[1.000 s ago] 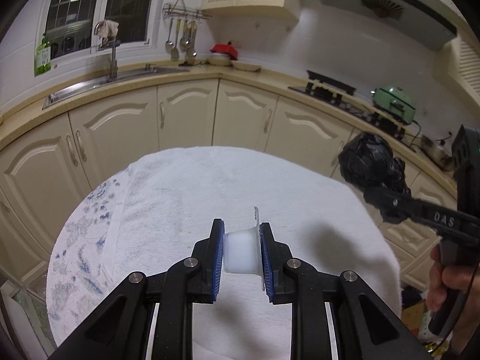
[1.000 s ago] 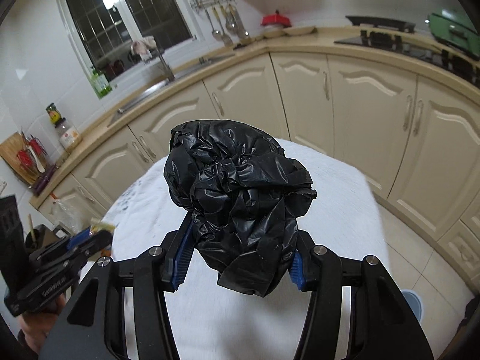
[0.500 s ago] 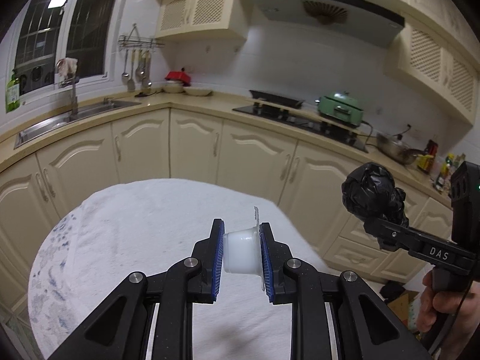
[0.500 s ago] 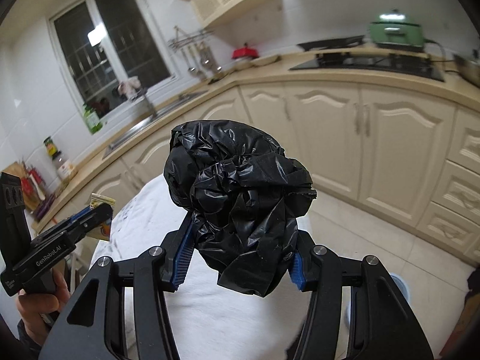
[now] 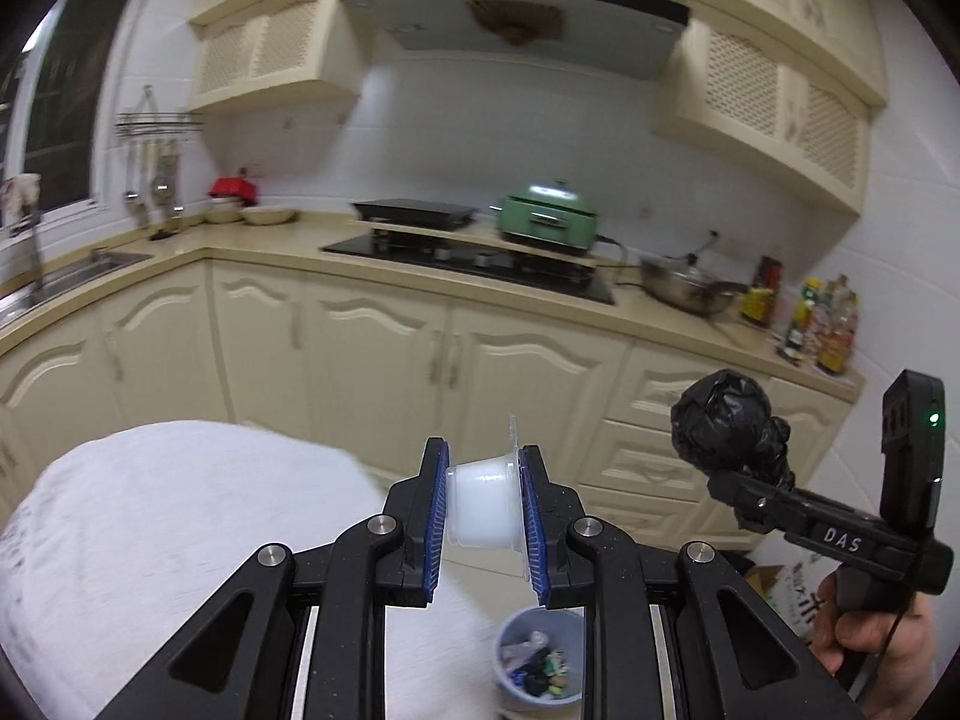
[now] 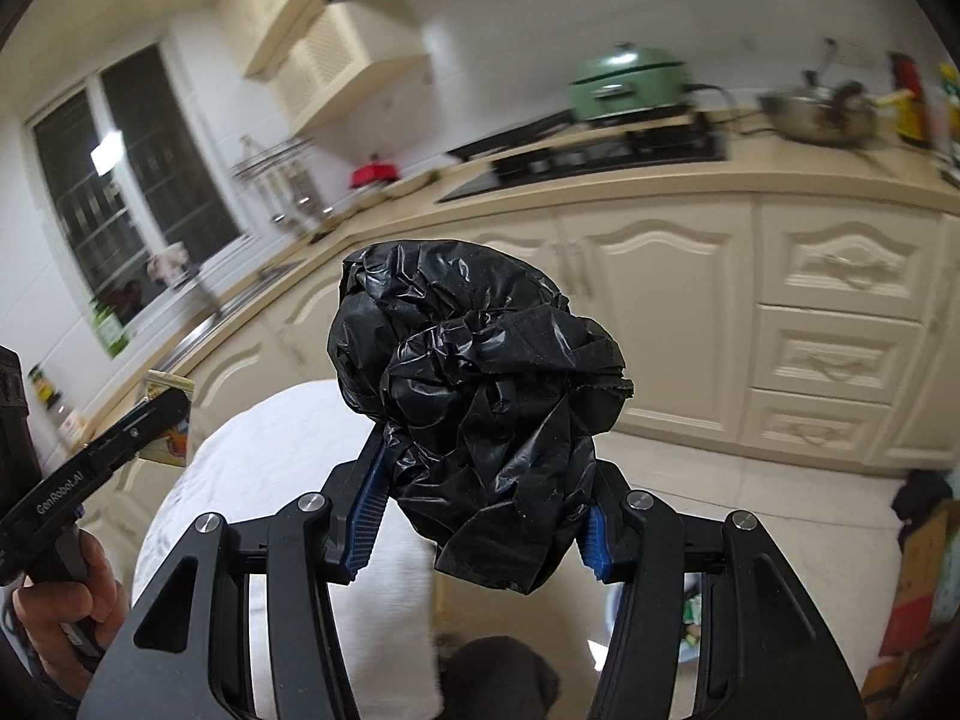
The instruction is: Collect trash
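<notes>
You hold two grippers, and each one carries one piece of trash. Your left gripper (image 5: 485, 510) is clamped on one small white plastic cup (image 5: 483, 504), lying sideways between the two blue pads, its thin clear rim against the right pad. Your right gripper (image 6: 477, 519) is clamped on one crumpled black plastic bag (image 6: 474, 402), a wadded ball that bulges well above the fingers and hides most of both blue pads.

From the left wrist view, the cup hangs past the near right edge of one round table with a white cloth (image 5: 180, 516). One pale blue waste bin (image 5: 540, 660) stands on the floor low and just right of the cup, with mixed scraps already inside. The bagged gripper shows at the far right of that view, well apart from the cup, gripped by your right hand (image 5: 870, 630).

From the right wrist view, your left hand (image 6: 66, 594) and its gripper sit at the left edge, and the bin is mostly hidden behind the right finger.

Far behind runs one cream kitchen counter (image 5: 420, 276) carrying one green lidded cooker (image 5: 549, 216), one steel wok (image 5: 690, 291), one red pot (image 5: 233, 187) and a cluster of bottles (image 5: 822, 324) too blurred to count
</notes>
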Motion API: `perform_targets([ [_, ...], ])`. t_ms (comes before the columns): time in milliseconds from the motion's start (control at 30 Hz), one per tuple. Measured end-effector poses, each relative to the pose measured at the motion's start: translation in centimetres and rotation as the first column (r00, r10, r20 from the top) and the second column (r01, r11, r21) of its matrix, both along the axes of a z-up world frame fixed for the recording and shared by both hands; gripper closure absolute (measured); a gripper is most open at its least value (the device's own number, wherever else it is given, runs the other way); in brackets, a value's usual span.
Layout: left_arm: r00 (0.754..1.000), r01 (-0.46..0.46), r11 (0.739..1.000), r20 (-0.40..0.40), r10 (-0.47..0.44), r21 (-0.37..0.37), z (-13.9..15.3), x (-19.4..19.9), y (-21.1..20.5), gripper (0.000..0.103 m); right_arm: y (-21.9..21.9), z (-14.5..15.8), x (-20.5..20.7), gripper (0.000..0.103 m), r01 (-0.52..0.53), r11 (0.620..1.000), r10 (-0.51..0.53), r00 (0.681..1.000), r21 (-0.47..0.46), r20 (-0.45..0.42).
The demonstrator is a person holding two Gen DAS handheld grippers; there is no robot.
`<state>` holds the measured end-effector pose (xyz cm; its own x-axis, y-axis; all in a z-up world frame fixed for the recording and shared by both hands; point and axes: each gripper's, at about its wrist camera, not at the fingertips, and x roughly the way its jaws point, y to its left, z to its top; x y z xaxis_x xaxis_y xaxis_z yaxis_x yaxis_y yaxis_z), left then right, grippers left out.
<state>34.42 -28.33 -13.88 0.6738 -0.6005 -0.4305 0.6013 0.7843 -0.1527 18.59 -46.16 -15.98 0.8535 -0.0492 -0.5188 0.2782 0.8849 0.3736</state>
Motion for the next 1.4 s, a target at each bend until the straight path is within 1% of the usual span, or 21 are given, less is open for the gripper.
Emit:
perform_targets([
  [167, 0.996, 0.086, 0.996, -0.039, -0.086, 0.016, -1.0, 2.5, -4.9, 0.084, -4.4, -2.2, -1.5, 0.049, 0.090, 0.996, -0.089, 0.995, 0.015, -0.050],
  [300, 0.984, 0.148, 0.988, -0.103, -0.143, 0.043, -2.9, 4.8, -9.2, 0.084, -7.9, -5.2, -1.9, 0.049, 0.145, 0.988, -0.138, 0.984, 0.052, -0.111],
  [400, 0.968, 0.195, 0.979, -0.175, -0.181, 0.066, -4.8, 6.4, -12.5, 0.084, -9.8, -7.6, -1.6, 0.049, 0.172, 0.982, -0.157, 0.975, 0.083, -0.160],
  [500, 0.943, 0.247, 0.965, -0.254, -0.217, 0.089, -7.2, 7.7, -15.6, 0.084, -11.1, -10.0, -1.4, 0.049, 0.193, 0.975, -0.167, 0.964, 0.112, -0.206],
  [567, 0.931, 0.266, 0.958, -0.286, -0.227, 0.107, -7.9, 9.0, -17.4, 0.084, -11.9, -11.5, -1.2, 0.049, 0.204, 0.970, -0.170, 0.959, 0.136, -0.227],
  [633, 0.918, 0.282, 0.952, -0.322, -0.231, 0.121, -9.5, 10.0, -18.9, 0.084, -12.6, -12.7, -1.0, 0.049, 0.216, 0.964, -0.174, 0.954, 0.154, -0.245],
  [733, 0.890, 0.301, 0.944, -0.395, -0.227, 0.135, -11.0, 12.7, -21.9, 0.083, -13.8, -15.0, -0.1, 0.049, 0.229, 0.956, -0.171, 0.943, 0.183, -0.285],
  [767, 0.888, 0.298, 0.943, -0.406, -0.217, 0.148, -11.2, 13.7, -23.1, 0.081, -14.3, -16.0, 0.3, 0.047, 0.233, 0.952, -0.166, 0.938, 0.197, -0.304],
  [800, 0.878, 0.305, 0.938, -0.430, -0.209, 0.167, -11.9, 14.4, -23.7, 0.072, -14.7, -16.9, 0.6, 0.047, 0.243, 0.945, -0.166, 0.933, 0.220, -0.318],
  [833, 0.868, 0.316, 0.932, -0.451, -0.208, 0.179, -12.3, 15.4, -24.9, 0.051, -14.9, -17.6, 0.7, 0.046, 0.249, 0.939, -0.165, 0.931, 0.237, -0.325],
  [867, 0.863, 0.317, 0.928, -0.465, -0.196, 0.197, -12.6, 16.1, -25.6, 0.040, -15.3, -18.6, 1.0, 0.044, 0.255, 0.932, -0.159, 0.926, 0.256, -0.342],
  [900, 0.869, 0.306, 0.928, -0.461, -0.180, 0.215, -12.8, 16.5, -25.7, 0.027, -15.5, -19.7, 1.2, 0.041, 0.264, 0.927, -0.158, 0.919, 0.266, -0.362],
  [933, 0.875, 0.300, 0.928, -0.451, -0.176, 0.219, -12.6, 17.4, -26.6, 0.025, -15.7, -20.4, 1.2, 0.034, 0.271, 0.923, -0.158, 0.914, 0.273, -0.374],
  [967, 0.879, 0.294, 0.929, -0.445, -0.171, 0.225, -12.3, 18.0, -27.3, 0.024, -15.7, -20.7, 1.2, 0.031, 0.276, 0.919, -0.159, 0.912, 0.280, -0.377],
  [1000, 0.884, 0.287, 0.928, -0.439, -0.162, 0.236, -12.2, 18.3, -27.3, 0.018, -15.8, -21.2, 1.1, 0.029, 0.283, 0.913, -0.159, 0.910, 0.293, -0.383],
  [1033, 0.891, 0.276, 0.929, -0.428, -0.152, 0.245, -11.9, 18.7, -27.1, 0.011, -15.8, -21.4, 0.9, 0.021, 0.292, 0.910, -0.165, 0.907, 0.295, -0.389],
  [1067, 0.897, 0.267, 0.931, -0.418, -0.145, 0.248, -11.9, 18.6, -27.2, 0.009, -15.7, -21.6, 0.7, 0.012, 0.305, 0.907, -0.176, 0.902, 0.292, -0.395],
  [1133, 0.908, 0.240, 0.937, -0.400, -0.125, 0.253, -11.2, 18.6, -26.5, 0.007, -15.5, -21.5, 0.3, 0.005, 0.311, 0.903, -0.182, 0.902, 0.297, -0.390],
  [1200, 0.916, 0.217, 0.943, -0.387, -0.108, 0.252, -10.3, 18.7, -25.9, 0.006, -15.1, -21.1, 0.0, 0.000, 0.318, 0.905, -0.191, 0.898, 0.284, -0.397],
  [1333, 0.940, 0.169, 0.954, -0.333, -0.079, 0.249, -8.5, 17.8, -24.6, 0.003, -14.0, -19.7, -0.6, 0.000, 0.321, 0.910, -0.202, 0.896, 0.262, -0.394],
  [1400, 0.949, 0.150, 0.958, -0.307, -0.071, 0.244, -7.7, 16.0, -23.1, 0.001, -13.2, -18.8, -0.8, 0.000, 0.319, 0.913, -0.208, 0.900, 0.254, -0.384],
])
